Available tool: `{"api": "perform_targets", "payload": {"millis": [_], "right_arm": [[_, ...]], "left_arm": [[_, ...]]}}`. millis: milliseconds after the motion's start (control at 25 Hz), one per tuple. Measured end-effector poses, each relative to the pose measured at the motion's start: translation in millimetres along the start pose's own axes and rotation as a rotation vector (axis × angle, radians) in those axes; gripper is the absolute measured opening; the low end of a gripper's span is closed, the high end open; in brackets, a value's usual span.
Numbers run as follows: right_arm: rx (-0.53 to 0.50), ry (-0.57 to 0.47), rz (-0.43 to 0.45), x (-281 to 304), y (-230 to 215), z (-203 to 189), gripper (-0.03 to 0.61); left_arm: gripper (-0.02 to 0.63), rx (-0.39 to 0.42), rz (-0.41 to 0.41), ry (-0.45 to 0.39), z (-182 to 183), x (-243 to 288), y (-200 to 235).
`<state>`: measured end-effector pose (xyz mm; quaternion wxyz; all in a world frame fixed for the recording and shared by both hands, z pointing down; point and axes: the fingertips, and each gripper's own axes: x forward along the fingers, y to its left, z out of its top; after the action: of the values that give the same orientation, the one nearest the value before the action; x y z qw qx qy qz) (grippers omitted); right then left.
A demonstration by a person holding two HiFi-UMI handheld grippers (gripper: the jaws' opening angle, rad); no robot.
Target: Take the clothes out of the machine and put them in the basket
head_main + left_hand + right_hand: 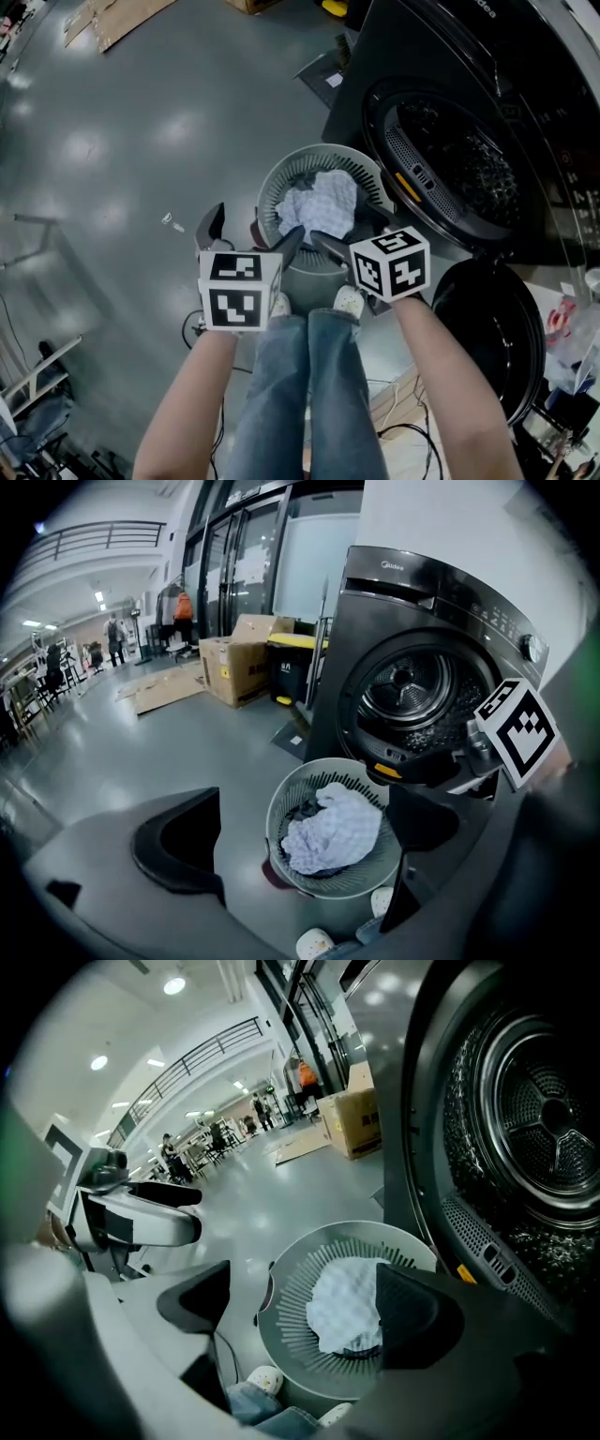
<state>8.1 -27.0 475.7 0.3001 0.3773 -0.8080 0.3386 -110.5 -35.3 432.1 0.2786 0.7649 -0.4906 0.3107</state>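
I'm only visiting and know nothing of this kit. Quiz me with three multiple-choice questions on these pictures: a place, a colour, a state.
1. Where does the pale checked cloth lie?
A. on a cardboard box
B. in the round basket
C. on the bare floor

2. What colour is the washing machine?
A. white
B. red
C. black

3. How is the machine's door?
A. shut
B. swung open
C. lying in the basket

Answers: 1 B, it sits within the basket's ribbed wall; 2 C, its front is dark all over; 3 B, it hangs aside, the opening uncovered.
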Motion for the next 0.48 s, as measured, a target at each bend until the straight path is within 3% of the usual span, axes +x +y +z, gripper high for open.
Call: {"api": "perform_targets", "payload": {"millis": [280, 480], "right_arm": [[0.049, 0.004, -0.059, -26.1, 2.8, 7.9, 0.474], [0.102, 0.079, -0.151, -69.1, 13.1, 11.8, 0.472]], "left_arm": [[0.565, 0.021, -0.015, 0.007, 11.2, -14.2, -5.4], [0.565, 0.019, -0.017, 0.016, 32.1, -47.2, -14.2]]}}
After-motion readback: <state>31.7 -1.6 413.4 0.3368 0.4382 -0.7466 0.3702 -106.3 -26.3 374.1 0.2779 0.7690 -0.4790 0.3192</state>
